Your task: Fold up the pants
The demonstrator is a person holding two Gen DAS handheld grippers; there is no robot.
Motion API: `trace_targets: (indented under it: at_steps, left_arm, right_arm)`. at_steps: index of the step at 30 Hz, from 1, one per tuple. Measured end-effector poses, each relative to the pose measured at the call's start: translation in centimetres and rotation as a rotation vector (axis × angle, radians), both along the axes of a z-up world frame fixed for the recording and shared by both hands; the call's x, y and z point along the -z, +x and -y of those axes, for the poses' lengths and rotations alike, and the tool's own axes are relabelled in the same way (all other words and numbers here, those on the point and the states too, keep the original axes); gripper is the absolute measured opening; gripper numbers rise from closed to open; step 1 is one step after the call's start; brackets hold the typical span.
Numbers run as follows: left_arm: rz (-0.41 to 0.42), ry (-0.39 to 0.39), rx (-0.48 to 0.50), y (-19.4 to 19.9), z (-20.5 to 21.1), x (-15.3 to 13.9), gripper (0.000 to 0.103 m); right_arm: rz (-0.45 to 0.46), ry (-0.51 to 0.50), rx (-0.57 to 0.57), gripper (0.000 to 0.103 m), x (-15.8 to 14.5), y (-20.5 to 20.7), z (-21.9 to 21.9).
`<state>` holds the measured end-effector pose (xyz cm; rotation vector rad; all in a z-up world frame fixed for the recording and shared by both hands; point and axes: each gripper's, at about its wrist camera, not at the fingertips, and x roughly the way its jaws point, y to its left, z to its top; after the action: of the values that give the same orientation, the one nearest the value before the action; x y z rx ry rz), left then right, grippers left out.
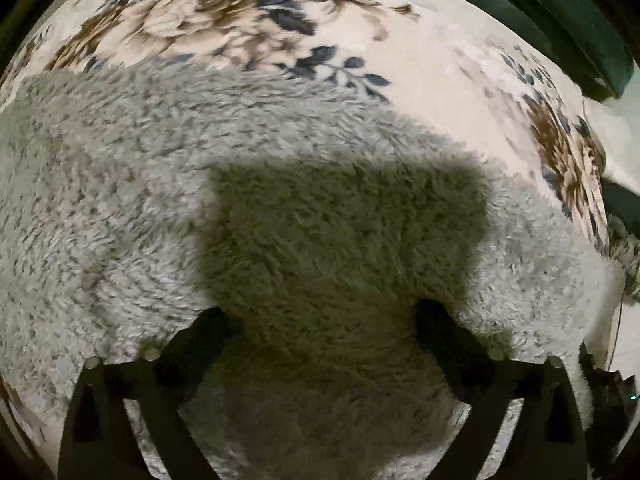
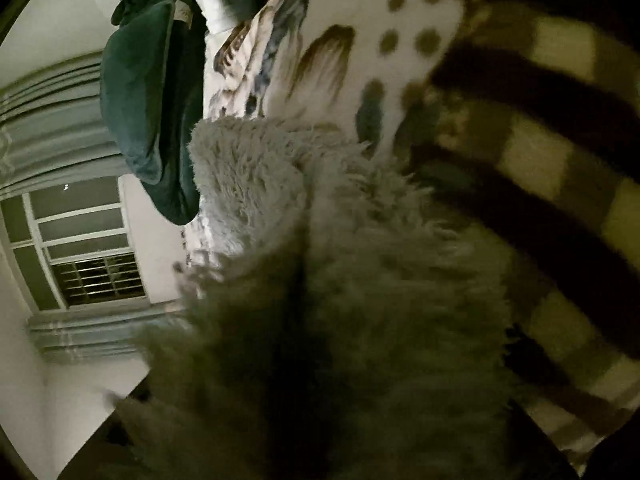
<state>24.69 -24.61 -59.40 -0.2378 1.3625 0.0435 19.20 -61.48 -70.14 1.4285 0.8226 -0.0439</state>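
The pants (image 1: 240, 184) are grey and fluffy and lie spread on a floral bedspread (image 1: 420, 60). My left gripper (image 1: 320, 324) hovers just above them with its two black fingers (image 1: 200, 344) wide apart and nothing between them; its shadow falls on the fleece. In the right wrist view the same grey fleece (image 2: 320, 260) fills the middle and bottom, bunched up close against the camera. It hides my right gripper's fingers, so I cannot see how they stand.
A dark green cushion (image 2: 156, 92) lies on the bed; it also shows in the left wrist view (image 1: 560, 20). A black-and-cream checked cloth (image 2: 560, 160) is at the right. A window (image 2: 80, 248) and curtains are behind.
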Motion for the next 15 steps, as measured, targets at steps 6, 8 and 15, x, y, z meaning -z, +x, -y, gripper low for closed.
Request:
trace_targets:
  at_steps: [6, 8, 15]
  left_arm:
    - [0.043, 0.053, 0.023, -0.4, 1.3, 0.6, 0.103]
    - [0.033, 0.003, 0.028, -0.5, 0.7, -0.4, 0.103]
    - [0.134, -0.067, -0.110, -4.1, -8.4, -8.8, 0.103]
  right_arm:
    - [0.011, -0.074, -0.006, 0.018, -4.2, 0.0, -1.0]
    - [0.031, -0.120, -0.028, 0.018, -6.5, 0.3, -1.8]
    - [0.118, -0.287, -0.152, 0.017, -15.7, 1.4, -8.0]
